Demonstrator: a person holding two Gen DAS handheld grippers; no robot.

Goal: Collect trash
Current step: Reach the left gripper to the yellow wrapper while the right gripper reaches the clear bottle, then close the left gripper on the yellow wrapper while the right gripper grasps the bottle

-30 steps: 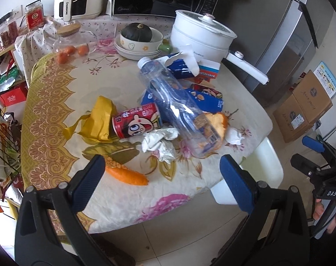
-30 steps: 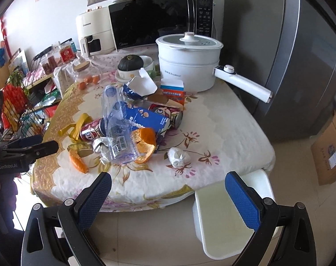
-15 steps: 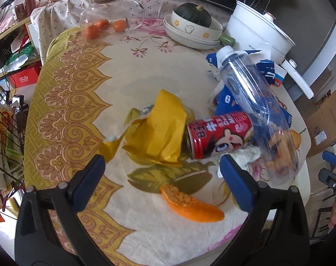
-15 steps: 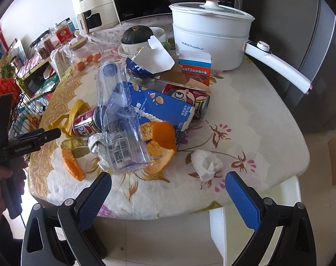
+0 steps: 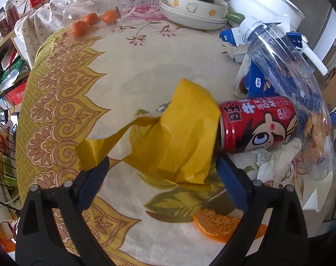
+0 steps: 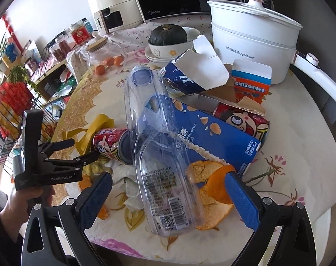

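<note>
A heap of trash lies on the flowered tablecloth [image 5: 128, 71]. My left gripper [image 5: 161, 166] hangs low over a crumpled yellow wrapper [image 5: 179, 137]; its jaws are closing with the wrapper between them, and the pads are not pressing on it. A red drink can [image 5: 256, 128] lies against the wrapper's right edge. My right gripper [image 6: 168, 177] stands open astride a clear plastic bottle [image 6: 163, 166] without touching it. Orange peel [image 6: 212, 177], a blue biscuit box [image 6: 212, 141], a crumpled tissue [image 6: 128, 177] and a second red can [image 6: 245, 122] surround the bottle. The left gripper [image 6: 85, 148] shows at the left of the right wrist view, held by a hand.
At the back stand a white electric pot [image 6: 252, 42] with a long handle, bowls holding a dark squash [image 6: 168, 37] and a glass jar with small oranges [image 6: 106, 55]. A wire rack [image 6: 10, 106] stands to the left of the table. Another peel [image 5: 219, 223] lies near the front edge.
Both grippers have come down and closer to the table. The left one now straddles the yellow wrapper with slightly narrower jaws; the right one has closed in on the bottle.
</note>
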